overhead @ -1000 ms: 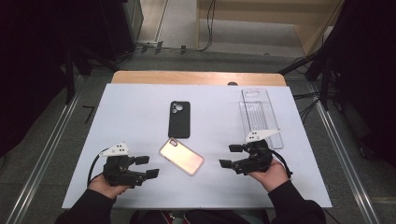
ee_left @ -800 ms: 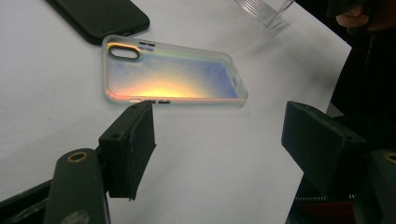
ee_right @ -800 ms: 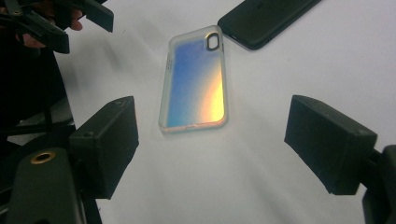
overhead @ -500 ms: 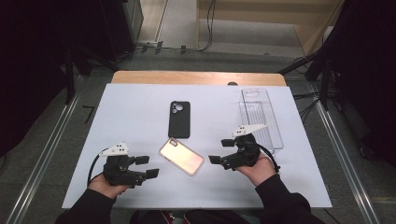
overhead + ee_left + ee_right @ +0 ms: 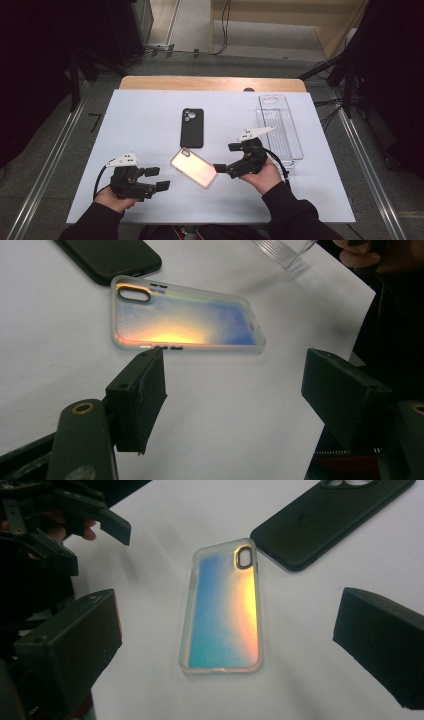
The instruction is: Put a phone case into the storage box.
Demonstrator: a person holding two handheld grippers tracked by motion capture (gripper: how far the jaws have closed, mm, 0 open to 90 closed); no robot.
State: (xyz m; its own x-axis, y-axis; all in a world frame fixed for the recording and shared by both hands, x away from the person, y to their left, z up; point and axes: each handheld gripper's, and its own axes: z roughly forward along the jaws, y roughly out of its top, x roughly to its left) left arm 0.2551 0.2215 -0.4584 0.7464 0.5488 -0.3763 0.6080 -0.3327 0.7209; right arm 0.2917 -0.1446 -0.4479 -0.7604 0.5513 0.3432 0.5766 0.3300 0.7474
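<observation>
Two phone cases sit on the white table [image 5: 140, 115]: a matte black one [image 5: 192, 128] and, just in front of it, an iridescent translucent one [image 5: 193, 167] lying flat between both hands. The right gripper [image 5: 224, 162] has slid in toward that shiny case's end, its jaws just opened wide with nothing pinched, so a grab looks next. The left gripper [image 5: 156, 178] waits nearby, spread and empty.
</observation>
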